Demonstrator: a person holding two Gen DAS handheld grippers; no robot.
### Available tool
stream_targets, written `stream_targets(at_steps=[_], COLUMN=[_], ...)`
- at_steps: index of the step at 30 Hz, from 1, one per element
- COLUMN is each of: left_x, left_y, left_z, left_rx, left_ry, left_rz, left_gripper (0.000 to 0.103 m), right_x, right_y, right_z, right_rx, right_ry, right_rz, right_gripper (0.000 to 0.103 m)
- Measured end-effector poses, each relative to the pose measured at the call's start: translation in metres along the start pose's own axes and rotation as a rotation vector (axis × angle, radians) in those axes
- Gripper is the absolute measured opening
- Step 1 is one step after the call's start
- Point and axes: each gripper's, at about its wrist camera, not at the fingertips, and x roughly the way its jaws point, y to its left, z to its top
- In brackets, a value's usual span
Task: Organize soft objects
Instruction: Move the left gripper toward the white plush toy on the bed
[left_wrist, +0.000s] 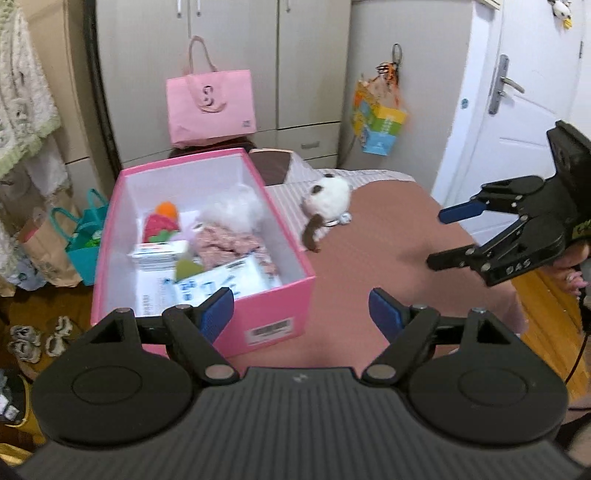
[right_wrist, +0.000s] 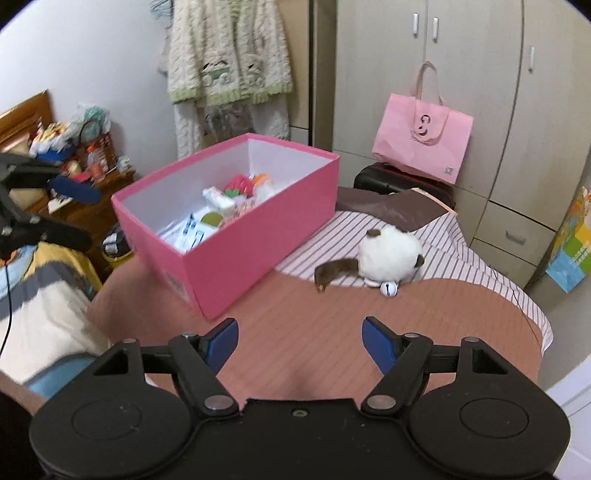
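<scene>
A pink box (left_wrist: 273, 295) sits open on a bed covered with a brownish-pink cover (left_wrist: 369, 251), at centre left of the left wrist view and centre of the right wrist view. Inside it lie soft things: a red and orange plush (left_wrist: 162, 221), a white fluffy toy (left_wrist: 236, 210), pink patterned cloth (left_wrist: 225, 242) and white packets (left_wrist: 162, 253). Just outside the box, to its right in both views, a white plush toy with brown ears and tail (right_wrist: 388, 254) lies on a striped sheet (right_wrist: 461, 251), with a small silver bell (right_wrist: 389, 288) beside it. The left tongs (left_wrist: 301, 312) fill the bottom of the left wrist view, blue pads spread wide apart, holding nothing, above the near corner of the box. The right tongs (right_wrist: 299, 341) fill the bottom of the right wrist view, also spread wide and holding nothing, above the bed cover, pointed toward the plush toy and well apart from it. In the left wrist view they also show at the right edge. A pink tote bag (left_wrist: 210, 107) stands against grey wardrobe doors (left_wrist: 314, 62) in the upper part of both views.
</scene>
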Motion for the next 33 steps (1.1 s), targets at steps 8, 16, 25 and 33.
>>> stream_targets(at_steps=[8, 16, 25, 33], left_x=[0.026, 0.071, 0.126, 0.177], left_y=[-0.041, -0.072, -0.080, -0.071], left_z=[0.014, 0.038, 0.046, 0.066], left_rx=[0.029, -0.004, -0.130, -0.306], left_ry=[0.002, -0.005, -0.002, -0.079], left_rz=[-0.073, -0.147, -0.195, -0.113], left_gripper=[0.078, 0.078, 0.079, 0.080], right_x=[-0.006, 0.001, 0.045, 0.082], right_y=[-0.008, -0.032, -0.063, -0.102], right_z=[-0.017, -0.026, -0.027, -0.018], right_rx=[-0.032, -0.043, -0.093, -0.068], right_ry=[-0.049, -0.152, -0.162, -0.222], right_rz=[0.037, 0.133, 0.069, 0.076], right_gripper=[0.078, 0.078, 0.078, 0.078])
